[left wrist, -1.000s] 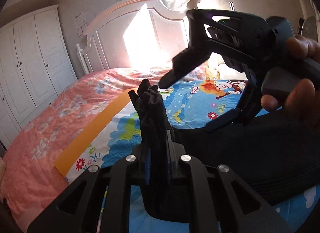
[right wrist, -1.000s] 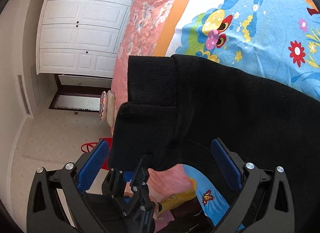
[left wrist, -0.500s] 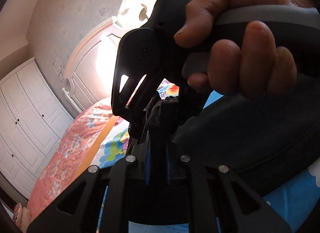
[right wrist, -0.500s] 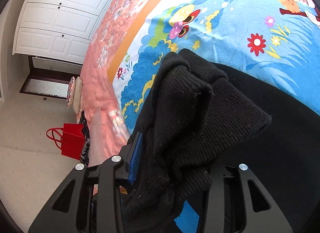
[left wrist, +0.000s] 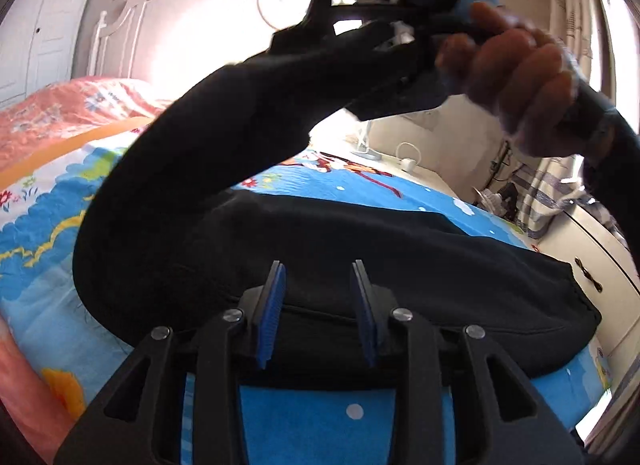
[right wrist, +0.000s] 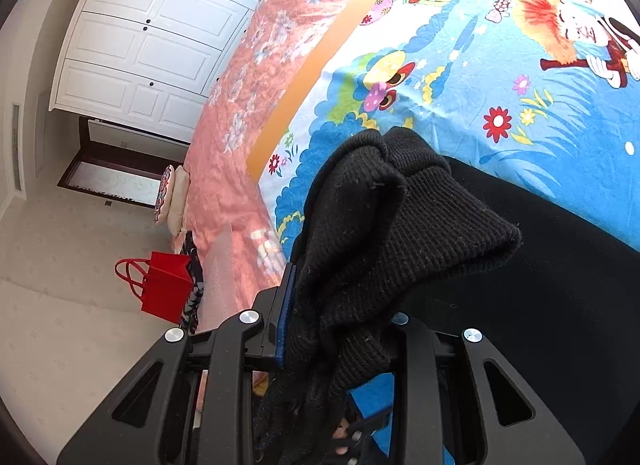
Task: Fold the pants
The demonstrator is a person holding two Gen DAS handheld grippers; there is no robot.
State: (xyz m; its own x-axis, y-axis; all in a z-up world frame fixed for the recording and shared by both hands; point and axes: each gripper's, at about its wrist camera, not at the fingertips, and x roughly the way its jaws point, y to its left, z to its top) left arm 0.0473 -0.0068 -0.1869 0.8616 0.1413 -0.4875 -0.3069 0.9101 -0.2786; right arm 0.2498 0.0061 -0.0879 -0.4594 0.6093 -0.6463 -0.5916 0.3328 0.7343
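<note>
Bed [left wrist: 48, 201]: cartoon-print blue sheet over pink quilt; lies under and ahead of both tools.

Pants [left wrist: 400, 265]: black knit, bulk spread flat on the sheet just ahead of the left gripper; one leg rises from there in an arc to the right gripper.

Right gripper [right wrist: 340, 305]: raised above the left tool, clamped on the ribbed cuff end [right wrist: 400, 225], which bunches out forward of its pads.

Left gripper [left wrist: 318, 313]: low at the near edge of the cloth, blue pads apart, nothing between them.

Step, judged: lengthwise fold in hand, cuff being carried toward the waist end.

Next move calls for: lowering the cuff onto the flat layer, edges aligned, before letting go.
</note>
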